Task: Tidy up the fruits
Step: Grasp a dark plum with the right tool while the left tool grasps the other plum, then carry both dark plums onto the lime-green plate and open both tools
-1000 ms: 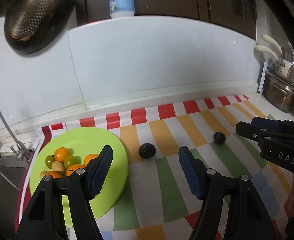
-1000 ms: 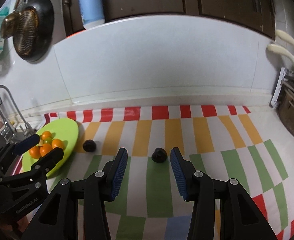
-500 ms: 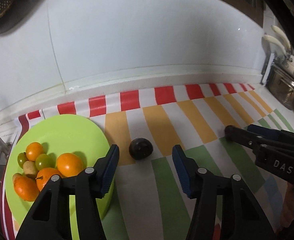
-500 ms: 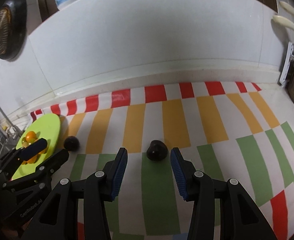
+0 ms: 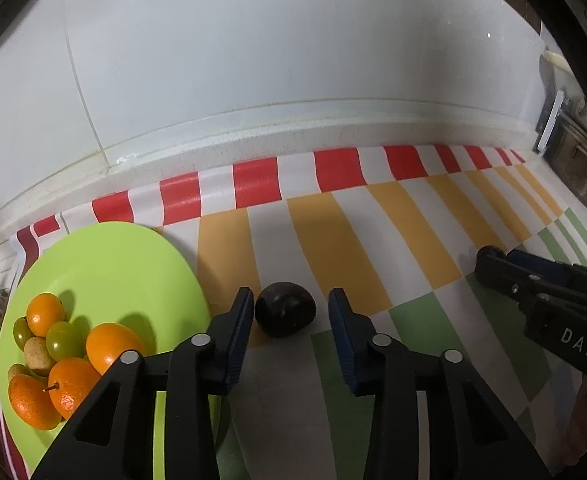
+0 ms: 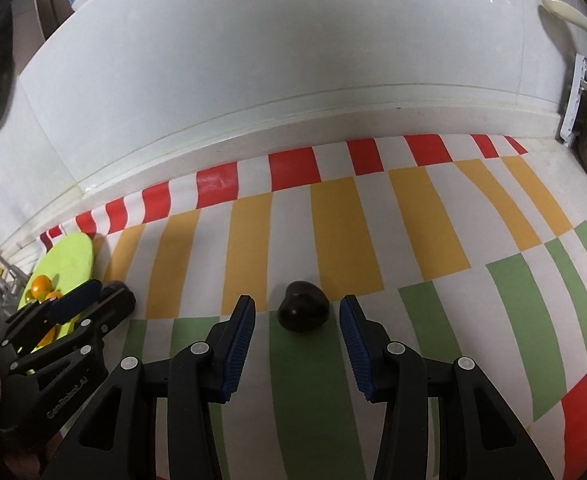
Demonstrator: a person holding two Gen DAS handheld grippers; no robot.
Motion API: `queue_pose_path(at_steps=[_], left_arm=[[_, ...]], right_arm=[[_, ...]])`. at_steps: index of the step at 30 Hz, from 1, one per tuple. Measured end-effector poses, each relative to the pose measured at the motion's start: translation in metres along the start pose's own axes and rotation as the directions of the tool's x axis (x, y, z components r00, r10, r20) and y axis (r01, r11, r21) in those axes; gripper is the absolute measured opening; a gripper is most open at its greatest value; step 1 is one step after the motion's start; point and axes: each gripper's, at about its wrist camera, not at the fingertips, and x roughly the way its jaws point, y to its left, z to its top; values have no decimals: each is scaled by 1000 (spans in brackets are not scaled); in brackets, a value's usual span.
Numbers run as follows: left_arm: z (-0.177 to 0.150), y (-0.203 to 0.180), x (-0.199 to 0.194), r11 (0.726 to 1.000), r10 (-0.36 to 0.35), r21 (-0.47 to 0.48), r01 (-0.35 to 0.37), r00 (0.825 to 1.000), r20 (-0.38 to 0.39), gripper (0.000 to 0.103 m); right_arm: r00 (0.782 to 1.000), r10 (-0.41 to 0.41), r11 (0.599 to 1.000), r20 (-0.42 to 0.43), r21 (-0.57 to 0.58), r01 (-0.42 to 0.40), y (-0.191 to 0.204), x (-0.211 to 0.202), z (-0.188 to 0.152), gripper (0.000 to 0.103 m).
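Left tool (image 5: 289,312): jaws closing around a dark fruit (image 5: 284,314) on the counter, pads flanking it, not yet pressing. Right tool (image 6: 296,314): jaws spread, a second dark fruit (image 6: 303,306) between the tips, untouched. Both fruits lie on the striped mat (image 5: 345,240), outside the green plate (image 5: 125,264). The plate already carries oranges (image 5: 111,346) and small green fruit (image 5: 63,340). Judgement: sorting is well advanced; two dark fruits remain to be lifted and placed.

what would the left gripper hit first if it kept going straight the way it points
Most likely the dark fruit lying on the mat: it sits between the closing jaws of the left gripper, not yet pinched.
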Motion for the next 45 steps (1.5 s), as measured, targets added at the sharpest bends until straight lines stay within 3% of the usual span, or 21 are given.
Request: queue_pose_path(at_steps=[7, 14, 29, 45], left_arm=[[-1, 1, 6, 1000, 15, 7, -14, 1000, -16, 31], [-2, 3, -1, 1000, -6, 7, 6, 1000, -3, 31], [-4, 12, -74, 999, -24, -19, 26, 994, 108, 31], [-24, 48, -151, 995, 35, -101, -15, 980, 194, 31]], right_arm=[[1000, -10, 1000, -18, -3, 10, -2, 7, 0, 31], [1000, -4, 1000, -15, -13, 4, -1, 5, -1, 29], [995, 82, 991, 64, -113, -74, 32, -50, -2, 29], [976, 193, 952, 105, -260, -160, 86, -101, -11, 29]])
